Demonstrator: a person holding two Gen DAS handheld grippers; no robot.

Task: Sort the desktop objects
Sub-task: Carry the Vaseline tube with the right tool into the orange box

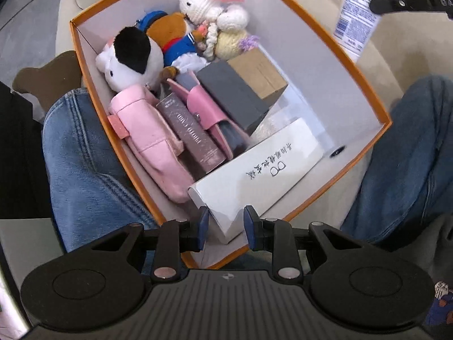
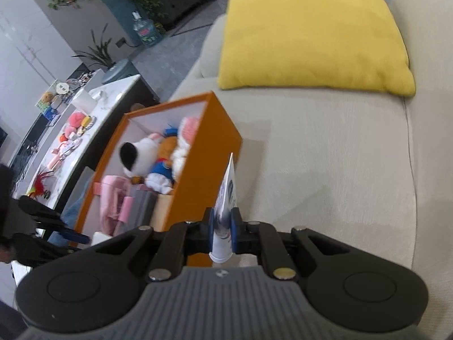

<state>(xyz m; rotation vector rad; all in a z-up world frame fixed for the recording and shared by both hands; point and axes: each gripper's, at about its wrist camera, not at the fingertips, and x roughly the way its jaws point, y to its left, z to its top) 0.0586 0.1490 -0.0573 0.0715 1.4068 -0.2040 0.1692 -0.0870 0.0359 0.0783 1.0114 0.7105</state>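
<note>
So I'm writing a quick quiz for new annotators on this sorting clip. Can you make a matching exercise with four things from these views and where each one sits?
Things:
1. white tube
2. white case with glasses drawing
3. crocheted rabbit
4. yellow cushion

Places:
A. far corner of the orange box, among the plush toys
B. on the beige sofa, outside the box
C. clamped in the right gripper
D. near end of the box, just ahead of the open left gripper

Pairs: 1-C, 2-D, 3-A, 4-B
</note>
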